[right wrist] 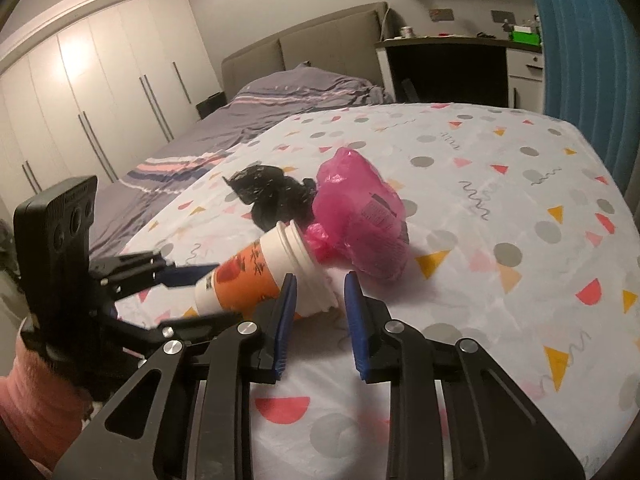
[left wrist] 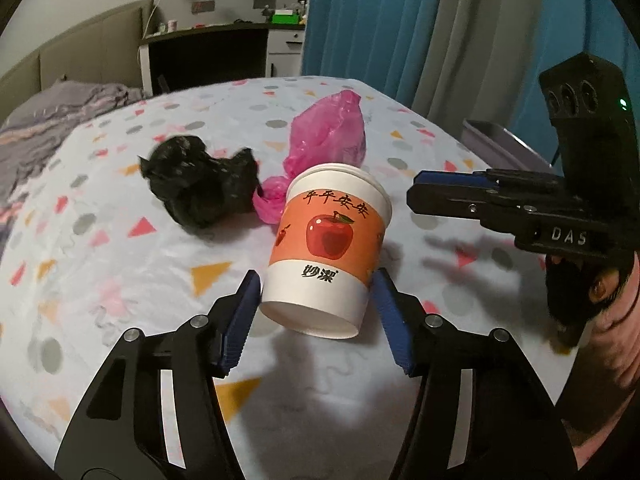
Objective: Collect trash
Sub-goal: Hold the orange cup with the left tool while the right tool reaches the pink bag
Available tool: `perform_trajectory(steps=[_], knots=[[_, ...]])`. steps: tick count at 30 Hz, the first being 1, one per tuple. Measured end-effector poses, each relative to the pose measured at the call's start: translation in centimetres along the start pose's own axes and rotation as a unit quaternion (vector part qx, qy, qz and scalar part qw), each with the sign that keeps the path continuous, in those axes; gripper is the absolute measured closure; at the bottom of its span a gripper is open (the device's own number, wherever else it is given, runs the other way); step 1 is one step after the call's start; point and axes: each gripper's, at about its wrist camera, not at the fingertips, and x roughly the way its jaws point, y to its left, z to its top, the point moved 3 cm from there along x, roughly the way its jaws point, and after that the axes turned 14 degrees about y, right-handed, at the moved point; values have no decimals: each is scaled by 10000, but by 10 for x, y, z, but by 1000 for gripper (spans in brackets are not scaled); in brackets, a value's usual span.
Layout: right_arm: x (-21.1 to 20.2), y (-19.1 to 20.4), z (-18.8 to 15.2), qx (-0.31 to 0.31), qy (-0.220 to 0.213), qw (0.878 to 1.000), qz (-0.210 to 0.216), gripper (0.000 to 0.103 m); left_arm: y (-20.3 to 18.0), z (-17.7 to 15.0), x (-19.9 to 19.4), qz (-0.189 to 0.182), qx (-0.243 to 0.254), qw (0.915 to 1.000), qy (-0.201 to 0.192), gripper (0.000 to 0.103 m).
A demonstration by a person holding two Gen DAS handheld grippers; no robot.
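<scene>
The left hand-held gripper (left wrist: 318,284) clamps the paper cup (left wrist: 328,240) near its base; only the right wrist view shows the right hand-held gripper (right wrist: 320,279) narrowly parted, empty.

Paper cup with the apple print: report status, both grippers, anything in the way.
Left gripper shut on the white-and-orange paper cup, tilted off the patterned sheet. Right gripper open, empty, beside the rim. Pink plastic bag and crumpled black bag just behind.
</scene>
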Motion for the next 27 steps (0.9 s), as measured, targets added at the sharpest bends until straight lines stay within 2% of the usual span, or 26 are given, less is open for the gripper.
perform_trajectory(steps=[9,19,21,27], knots=[[16,7,15,-170,157,9994,268,80,16,-5,-3,118,320,9993,148,46],[30,11,25,-443,404,9965,576,85,17,-8,-1,57,527,9984,220,47],[32,9,29,-444,468,9950,763,85,20,-6,0,34,515,9984,228,47],[36,5,31,-408,560,9911,1139,97,25,-5,0,65,528,9983,228,47]])
